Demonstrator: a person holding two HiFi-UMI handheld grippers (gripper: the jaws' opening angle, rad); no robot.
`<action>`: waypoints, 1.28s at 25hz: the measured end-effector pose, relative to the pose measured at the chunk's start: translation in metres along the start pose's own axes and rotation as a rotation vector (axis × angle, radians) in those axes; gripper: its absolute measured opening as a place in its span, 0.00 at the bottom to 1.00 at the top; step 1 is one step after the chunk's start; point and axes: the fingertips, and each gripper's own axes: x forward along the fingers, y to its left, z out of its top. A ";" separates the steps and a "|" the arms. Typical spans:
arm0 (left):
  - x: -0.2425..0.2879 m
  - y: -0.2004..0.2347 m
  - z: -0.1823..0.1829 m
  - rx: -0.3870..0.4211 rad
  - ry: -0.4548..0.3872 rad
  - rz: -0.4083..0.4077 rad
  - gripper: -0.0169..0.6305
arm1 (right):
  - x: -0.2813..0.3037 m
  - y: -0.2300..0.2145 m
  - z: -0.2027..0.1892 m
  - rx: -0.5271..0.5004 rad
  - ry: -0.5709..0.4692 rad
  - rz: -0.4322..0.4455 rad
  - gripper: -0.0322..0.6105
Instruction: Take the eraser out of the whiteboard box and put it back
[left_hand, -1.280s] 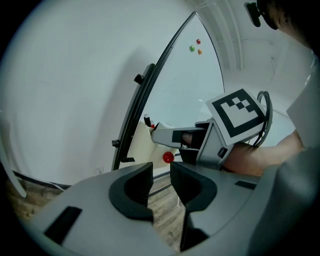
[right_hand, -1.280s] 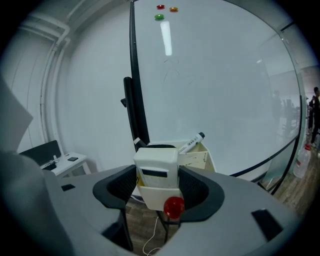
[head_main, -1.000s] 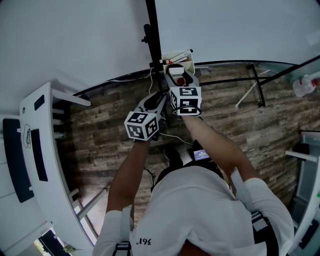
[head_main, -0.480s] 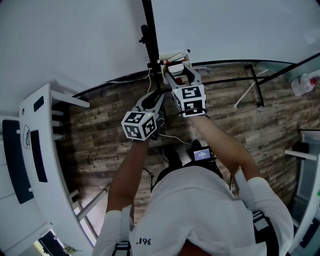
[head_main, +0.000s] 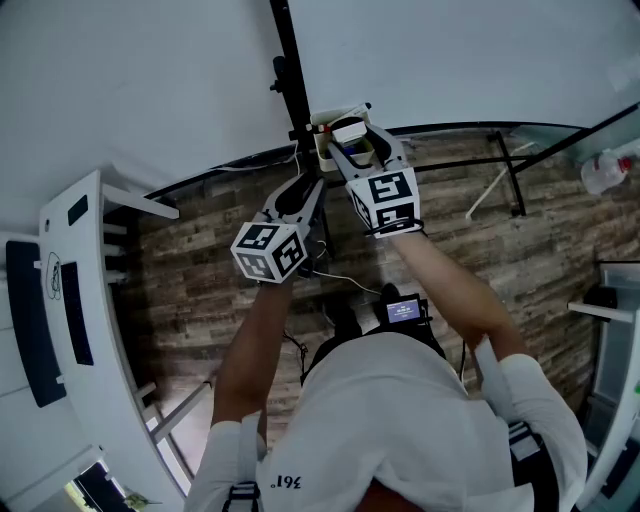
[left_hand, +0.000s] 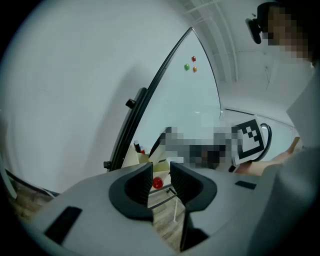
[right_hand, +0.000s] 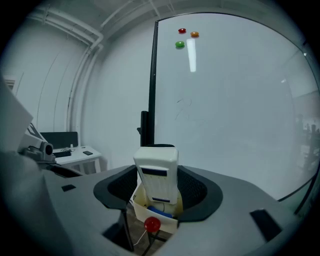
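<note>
While the right gripper (right_hand: 156, 189) pinches the white eraser (right_hand: 156, 175) upright between its jaws, the eraser's lower end hangs at the mouth of the cream box (right_hand: 166, 223), which is fixed at the lower left corner of the whiteboard (right_hand: 230, 125). A red magnet (right_hand: 152, 224) sits on the box's near wall. To the left and nearer, the left gripper (left_hand: 161, 173) has its jaws slightly spread with nothing between them.

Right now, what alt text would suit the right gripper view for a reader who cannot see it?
The right gripper holds a white eraser upright between its jaws, its lower end inside the cream whiteboard box, which has a red disc on its front. Behind stands a whiteboard with three coloured dots near the top.
</note>
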 end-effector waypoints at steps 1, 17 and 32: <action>0.000 -0.003 0.003 0.001 -0.008 -0.002 0.18 | -0.002 -0.001 0.002 -0.001 -0.004 0.003 0.47; -0.001 -0.044 0.038 0.029 -0.098 -0.021 0.18 | -0.046 -0.011 0.048 -0.035 -0.113 0.086 0.47; -0.017 -0.085 0.067 0.067 -0.164 -0.038 0.18 | -0.108 -0.029 0.089 -0.005 -0.238 0.137 0.47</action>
